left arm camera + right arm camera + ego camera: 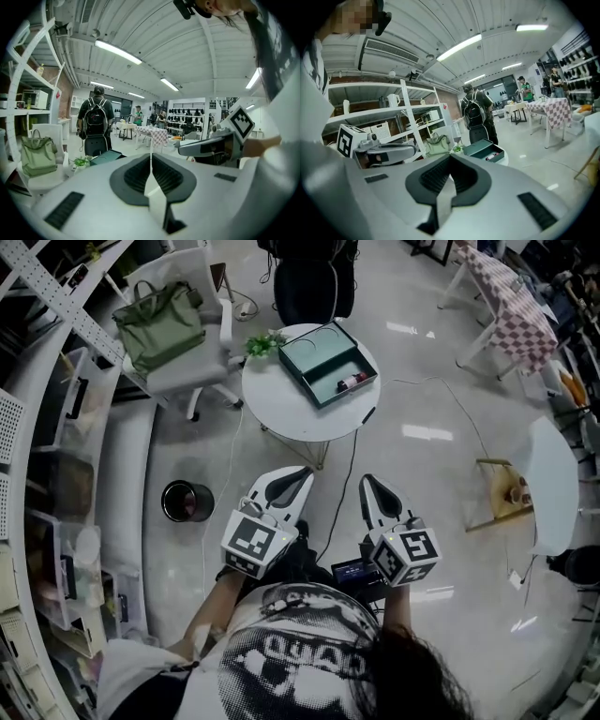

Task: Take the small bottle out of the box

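Observation:
An open dark green box [323,360] lies on a round white table [281,404] some way ahead of me. In its right half lies the small bottle [352,382], on its side, with a red part. The right gripper view shows the same box [483,149] and bottle [490,158] in the distance. Both grippers are held close to my body, well short of the table. The left gripper [305,471] is shut with nothing in it, and so is the right gripper [367,480]. In each gripper view the ribbed pads meet in a closed line.
A white chair with a green bag [159,324] stands left of the table, with a small plant [265,343] on the table's far edge. A person with a backpack [314,282] stands behind it. A black bin [186,501] sits on the floor left, shelving beyond, a wooden stool [506,493] right.

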A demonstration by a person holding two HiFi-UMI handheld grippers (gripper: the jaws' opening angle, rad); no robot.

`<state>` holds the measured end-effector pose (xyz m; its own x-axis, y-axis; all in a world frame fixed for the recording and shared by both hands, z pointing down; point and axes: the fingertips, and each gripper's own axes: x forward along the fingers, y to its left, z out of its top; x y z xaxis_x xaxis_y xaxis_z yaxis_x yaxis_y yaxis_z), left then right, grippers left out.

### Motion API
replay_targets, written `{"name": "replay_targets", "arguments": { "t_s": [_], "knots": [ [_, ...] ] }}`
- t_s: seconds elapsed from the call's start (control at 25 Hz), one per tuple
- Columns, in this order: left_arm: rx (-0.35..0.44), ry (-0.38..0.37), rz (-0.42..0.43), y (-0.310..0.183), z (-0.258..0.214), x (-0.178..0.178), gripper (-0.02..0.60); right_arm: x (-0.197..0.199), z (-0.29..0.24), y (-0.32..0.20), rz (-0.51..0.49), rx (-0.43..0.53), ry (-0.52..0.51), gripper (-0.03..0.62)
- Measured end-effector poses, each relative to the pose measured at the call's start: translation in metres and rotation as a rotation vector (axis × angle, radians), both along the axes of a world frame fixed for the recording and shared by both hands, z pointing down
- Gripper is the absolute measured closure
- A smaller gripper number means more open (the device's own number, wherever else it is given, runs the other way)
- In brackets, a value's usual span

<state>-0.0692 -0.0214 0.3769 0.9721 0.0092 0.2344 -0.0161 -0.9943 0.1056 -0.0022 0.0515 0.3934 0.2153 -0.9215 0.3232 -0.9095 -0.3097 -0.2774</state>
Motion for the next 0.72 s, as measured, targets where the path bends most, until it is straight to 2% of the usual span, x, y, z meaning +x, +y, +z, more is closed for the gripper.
{"name": "replay_targets", "arguments": {
  "t_s": [0.2,0.72],
  "knots": [
    [0.017,0.011,0.017,-0.023,-0.001,0.013,0.561,0.009,0.002,-0.022,0.019,0.012,-0.016,0.595],
    [-0.024,0.037,0.037,-0.042,-0.002,0.033,0.561,0.022,0.009,-0.045,0.028,-0.028,-0.02,0.595]
  ]
}}
